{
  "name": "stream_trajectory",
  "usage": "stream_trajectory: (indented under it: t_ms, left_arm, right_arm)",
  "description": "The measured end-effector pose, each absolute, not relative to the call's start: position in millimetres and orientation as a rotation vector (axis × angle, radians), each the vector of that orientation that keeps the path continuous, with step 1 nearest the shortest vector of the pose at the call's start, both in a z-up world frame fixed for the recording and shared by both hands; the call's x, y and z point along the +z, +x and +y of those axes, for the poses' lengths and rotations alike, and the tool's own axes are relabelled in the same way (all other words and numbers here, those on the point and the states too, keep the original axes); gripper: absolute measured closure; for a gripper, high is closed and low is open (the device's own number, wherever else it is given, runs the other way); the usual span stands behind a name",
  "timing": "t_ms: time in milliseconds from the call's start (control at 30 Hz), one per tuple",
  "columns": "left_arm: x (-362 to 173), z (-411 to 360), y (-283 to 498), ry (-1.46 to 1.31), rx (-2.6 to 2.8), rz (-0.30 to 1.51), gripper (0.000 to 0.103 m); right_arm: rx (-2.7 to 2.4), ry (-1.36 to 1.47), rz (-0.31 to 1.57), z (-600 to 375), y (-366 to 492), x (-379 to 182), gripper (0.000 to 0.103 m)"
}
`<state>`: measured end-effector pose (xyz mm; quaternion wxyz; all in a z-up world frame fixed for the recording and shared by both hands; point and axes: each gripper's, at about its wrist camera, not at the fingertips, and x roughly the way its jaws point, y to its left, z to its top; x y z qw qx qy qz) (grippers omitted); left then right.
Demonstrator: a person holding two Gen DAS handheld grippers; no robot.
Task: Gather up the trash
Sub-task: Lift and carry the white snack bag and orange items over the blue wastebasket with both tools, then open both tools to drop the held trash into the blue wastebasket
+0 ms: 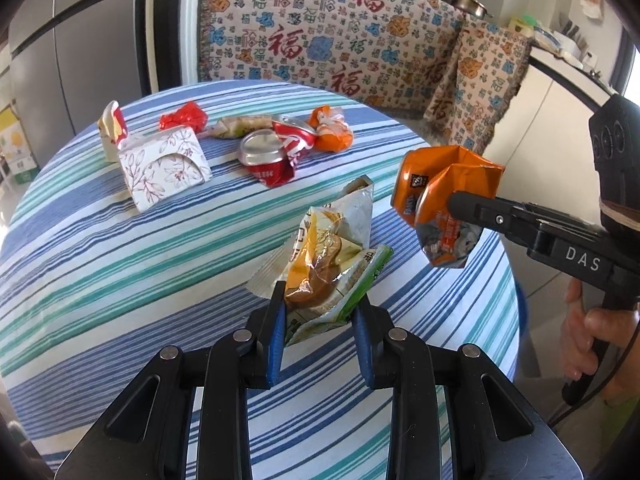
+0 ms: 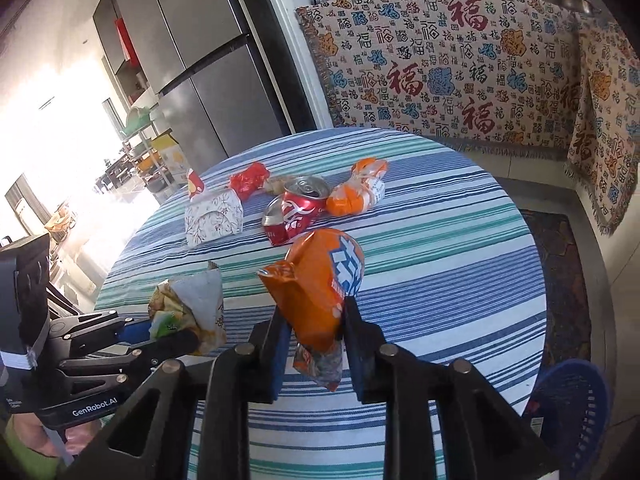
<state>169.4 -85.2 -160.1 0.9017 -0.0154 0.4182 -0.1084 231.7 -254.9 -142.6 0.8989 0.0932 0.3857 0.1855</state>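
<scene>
Both claws, L (image 1: pixel 320 312) & R (image 2: pixel 314 330), prob. clamped tight.

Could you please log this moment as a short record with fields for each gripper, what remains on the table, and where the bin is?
left gripper: shut on a green-yellow snack bag, held above the table
right gripper: shut on a crushed orange can
remaining on table: tissue box, two crushed red cans, red wrapper, orange wrapper, a pale wrapper behind the cans, a small carton
bin: blue basket on the floor by the table's right edge
</scene>
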Motion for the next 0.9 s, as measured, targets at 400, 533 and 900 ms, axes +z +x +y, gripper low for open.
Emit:
stream_trajectory:
  t_ms: [400,533,900]
  left_arm:
    - [-141,-201,188,0.057,-0.386,0.884,0.074]
    - [-144,-264,194,0.076,-0.492,0.908,0.074]
    - [-191,-414,218,0.09,-0.716,1.031,0.074]
  right_arm:
    - [0.134,0.278,0.754,-385,194,-135,0.078]
    - [-0.008,0.316,0.785,-450,176,-149,0.078]
    - [-0.193,0.404,0.892,-556,159,-195,0.077]
